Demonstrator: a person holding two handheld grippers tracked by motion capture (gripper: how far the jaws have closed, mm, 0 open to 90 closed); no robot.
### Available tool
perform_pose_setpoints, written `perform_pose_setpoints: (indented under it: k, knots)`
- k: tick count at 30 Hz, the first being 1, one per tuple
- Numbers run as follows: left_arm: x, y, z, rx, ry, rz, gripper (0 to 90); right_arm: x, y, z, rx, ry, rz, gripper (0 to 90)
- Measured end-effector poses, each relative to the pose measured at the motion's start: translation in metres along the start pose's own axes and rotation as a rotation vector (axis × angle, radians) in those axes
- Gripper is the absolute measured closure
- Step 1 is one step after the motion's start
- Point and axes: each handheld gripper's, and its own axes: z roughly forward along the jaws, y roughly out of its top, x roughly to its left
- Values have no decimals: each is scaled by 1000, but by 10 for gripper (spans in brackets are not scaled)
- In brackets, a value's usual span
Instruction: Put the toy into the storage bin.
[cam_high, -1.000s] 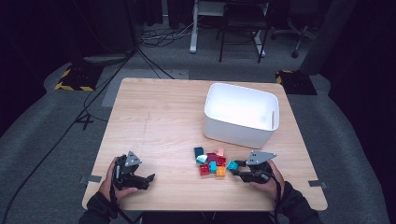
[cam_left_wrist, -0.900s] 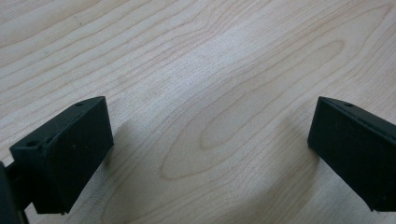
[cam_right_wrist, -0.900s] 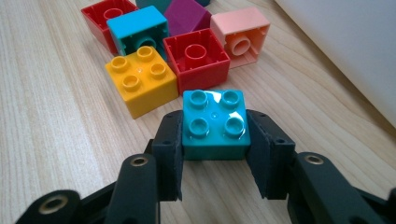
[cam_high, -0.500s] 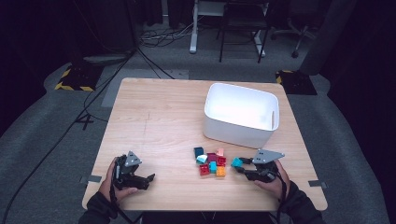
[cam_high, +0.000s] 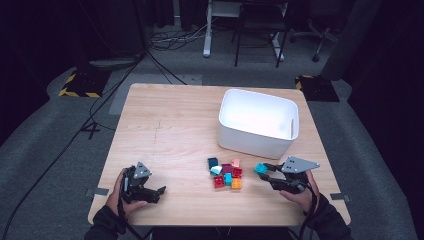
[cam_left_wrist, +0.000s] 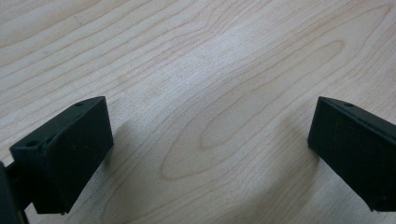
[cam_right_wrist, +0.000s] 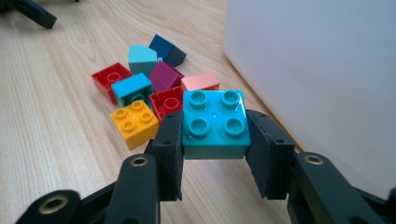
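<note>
While the left gripper (cam_high: 159, 191) gapes wide over bare wood, the right gripper (cam_right_wrist: 215, 140) clamps a teal block (cam_right_wrist: 214, 122) — loose blocks (cam_right_wrist: 140, 95) lie just ahead.

The teal brick (cam_right_wrist: 214, 123) is a square block with four round studs on top, its upper face glossy and its studs pointing up. It sits level, clamped on two opposite sides and lifted off the wood, just beside the white bin (cam_right_wrist: 317, 70), near that bin's front wall. In the high view the teal brick (cam_high: 260, 168) lies below the bin's near right corner, apart from it.
</note>
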Motion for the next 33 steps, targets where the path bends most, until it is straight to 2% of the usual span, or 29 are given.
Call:
perform_pose_setpoints:
  k: [16, 21, 33]
  knots:
    - [0, 0, 0, 0, -8, -5, 2, -4, 18, -25, -67, -42, -1, 594]
    - [0, 0, 0, -2, -4, 0, 3, -5, 30, -37, -92, -66, 5, 595]
    - [0, 0, 0, 4, -12, -7, 2, -14, 64, -61, -133, -106, -18, 594]
